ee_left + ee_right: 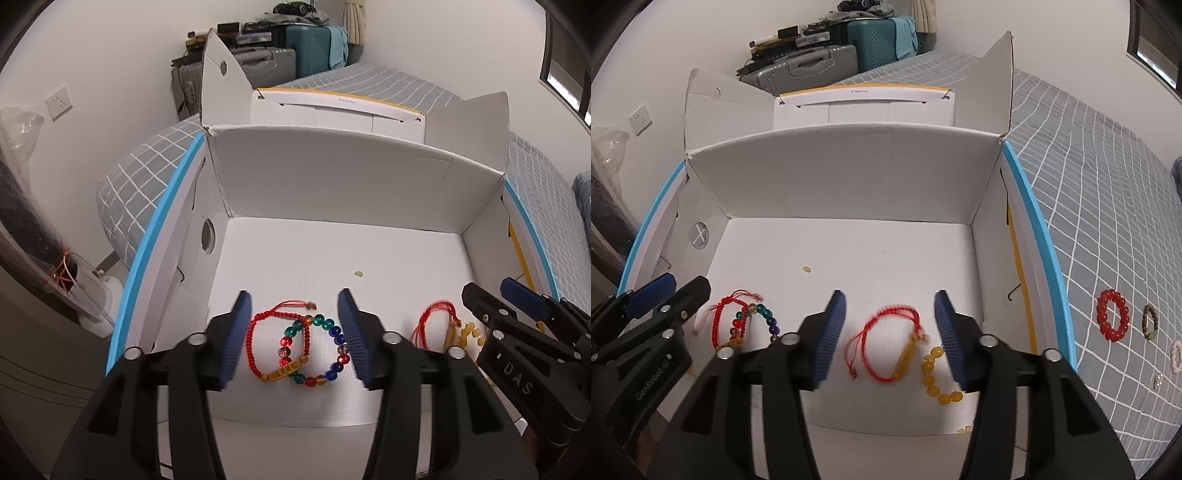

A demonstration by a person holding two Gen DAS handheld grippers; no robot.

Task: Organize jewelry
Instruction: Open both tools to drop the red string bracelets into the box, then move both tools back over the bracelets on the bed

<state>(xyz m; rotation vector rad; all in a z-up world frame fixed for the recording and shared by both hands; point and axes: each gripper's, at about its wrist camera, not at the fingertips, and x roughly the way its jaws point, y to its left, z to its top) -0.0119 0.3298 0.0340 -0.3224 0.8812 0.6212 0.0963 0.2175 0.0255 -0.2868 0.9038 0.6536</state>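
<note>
left gripper [295, 332]: jaws wide, over multicolour bead bracelet [325, 350] | right gripper [890, 332]: jaws wide, over red cord bracelet [886, 343] | both in white box [849, 177]

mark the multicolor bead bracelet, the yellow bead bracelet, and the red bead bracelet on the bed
multicolor bead bracelet [340, 338]: left wrist view, blue bead.
yellow bead bracelet [932, 380]: right wrist view, bead on left side.
red bead bracelet [1102, 317]: right wrist view, left-side bead.

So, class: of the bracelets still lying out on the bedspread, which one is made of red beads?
The red bead bracelet, the largest ring and farthest left of that group, nearest the box. Beside it lie a thin dark bracelet and a pale pink one.
</note>
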